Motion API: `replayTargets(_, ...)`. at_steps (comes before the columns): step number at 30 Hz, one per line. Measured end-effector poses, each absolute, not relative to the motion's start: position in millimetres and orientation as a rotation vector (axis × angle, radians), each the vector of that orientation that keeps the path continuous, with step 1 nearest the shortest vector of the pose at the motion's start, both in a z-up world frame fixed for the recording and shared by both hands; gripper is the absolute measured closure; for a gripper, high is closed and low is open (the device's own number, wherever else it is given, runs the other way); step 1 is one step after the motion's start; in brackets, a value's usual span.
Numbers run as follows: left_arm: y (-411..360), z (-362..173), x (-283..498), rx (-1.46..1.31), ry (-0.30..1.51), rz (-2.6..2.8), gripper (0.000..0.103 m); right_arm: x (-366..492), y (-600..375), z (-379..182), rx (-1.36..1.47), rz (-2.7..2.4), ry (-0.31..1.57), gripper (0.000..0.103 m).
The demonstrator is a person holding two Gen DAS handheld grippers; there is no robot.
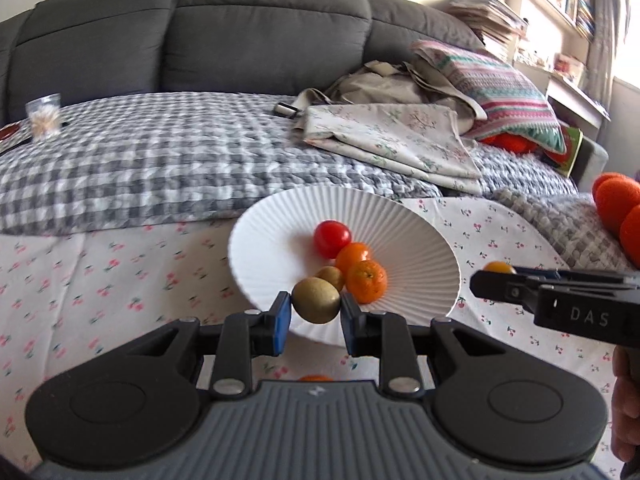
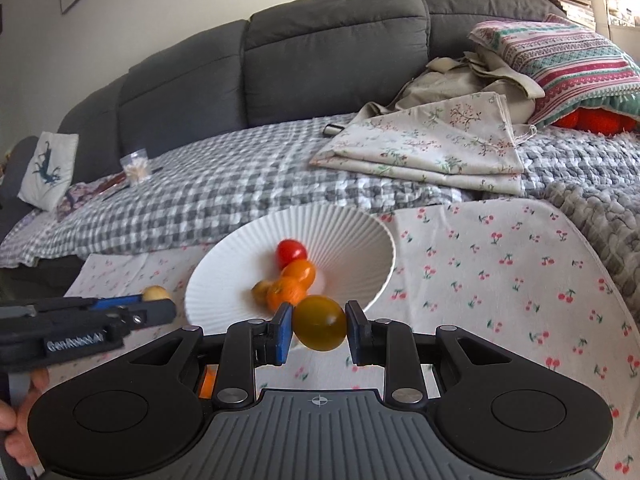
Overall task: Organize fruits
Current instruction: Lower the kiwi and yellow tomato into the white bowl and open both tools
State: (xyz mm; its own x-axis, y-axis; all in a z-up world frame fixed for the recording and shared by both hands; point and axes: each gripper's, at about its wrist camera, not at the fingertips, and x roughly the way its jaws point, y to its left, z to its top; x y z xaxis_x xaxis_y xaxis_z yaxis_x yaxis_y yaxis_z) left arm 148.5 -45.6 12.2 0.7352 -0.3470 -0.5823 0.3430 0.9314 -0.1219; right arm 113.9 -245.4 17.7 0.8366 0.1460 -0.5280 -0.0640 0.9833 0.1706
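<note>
A white ribbed bowl (image 1: 280, 220) (image 2: 340, 228) stands on the cherry-print cloth. It holds a red tomato (image 1: 331, 238), two tangerines (image 1: 366, 281) and a small kiwi (image 1: 331, 276). My left gripper (image 1: 315, 314) is shut on a kiwi (image 1: 316, 300) just in front of the bowl's near rim. My right gripper (image 2: 318, 332) is shut on a yellow tomato (image 2: 320, 322) at the bowl's near right rim. The right gripper also shows in the left wrist view (image 1: 496, 280). The left gripper also shows in the right wrist view (image 2: 156, 308).
An orange fruit (image 1: 315, 378) lies on the cloth (image 2: 500, 272) below my left gripper. Behind the bowl is a grey checked blanket (image 1: 160, 160) with folded floral fabric (image 1: 392, 140), a striped cushion (image 2: 560, 64) and a grey sofa back (image 1: 200, 32).
</note>
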Motion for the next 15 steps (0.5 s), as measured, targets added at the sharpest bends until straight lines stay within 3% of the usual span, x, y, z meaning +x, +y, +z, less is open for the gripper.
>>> replayTargets(15,-68,-14,179,0.061,0.671,-0.39,0.078,157,-238,-3,0.097,0.1,0.596,0.077)
